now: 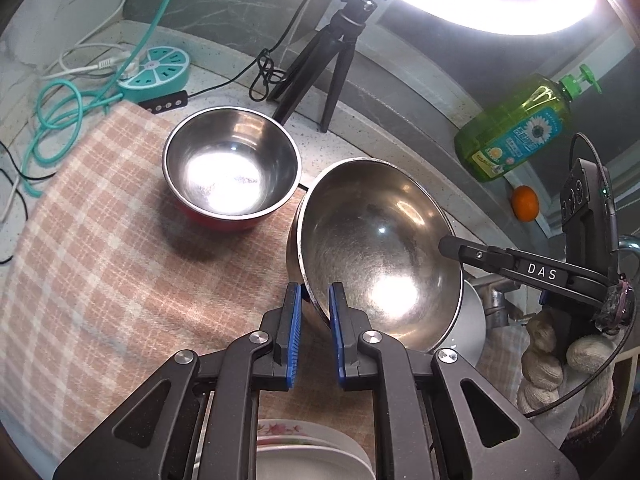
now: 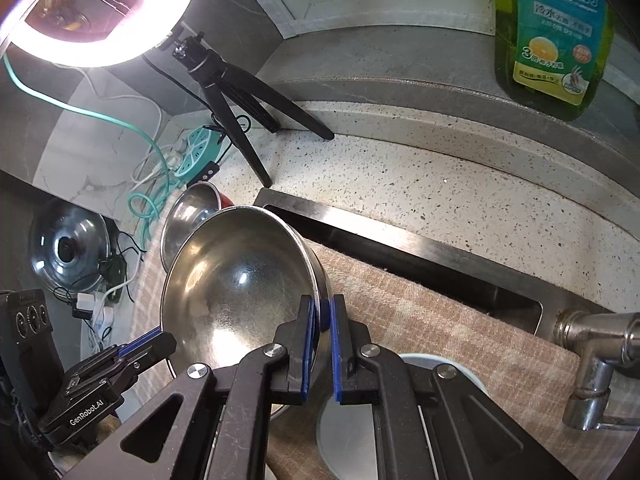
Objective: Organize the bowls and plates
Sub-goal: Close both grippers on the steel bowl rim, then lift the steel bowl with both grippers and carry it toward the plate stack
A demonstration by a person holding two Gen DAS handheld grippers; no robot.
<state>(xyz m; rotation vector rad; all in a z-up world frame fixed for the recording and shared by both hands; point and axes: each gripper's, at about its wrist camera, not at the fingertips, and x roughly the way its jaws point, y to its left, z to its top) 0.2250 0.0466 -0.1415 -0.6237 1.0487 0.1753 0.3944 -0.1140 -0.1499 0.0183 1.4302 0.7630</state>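
Left view: I look steeply down along my left gripper (image 1: 314, 300), very close to the big steel bowl (image 1: 376, 248).
Right view: I look steeply down along my right gripper (image 2: 322, 314), just as close, facing the counter's back edge.
Both see: big steel bowl, small bowl (image 1: 232, 168), checked cloth (image 1: 100, 248), tripod (image 2: 236, 96), soap bottle (image 1: 516, 136).

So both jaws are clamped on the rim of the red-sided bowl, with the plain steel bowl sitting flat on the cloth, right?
Not quite: the bowls are swapped. The left gripper and right gripper clamp the rim of the tilted plain steel bowl, as both wrist views show. The red-sided bowl sits flat on the checked cloth.
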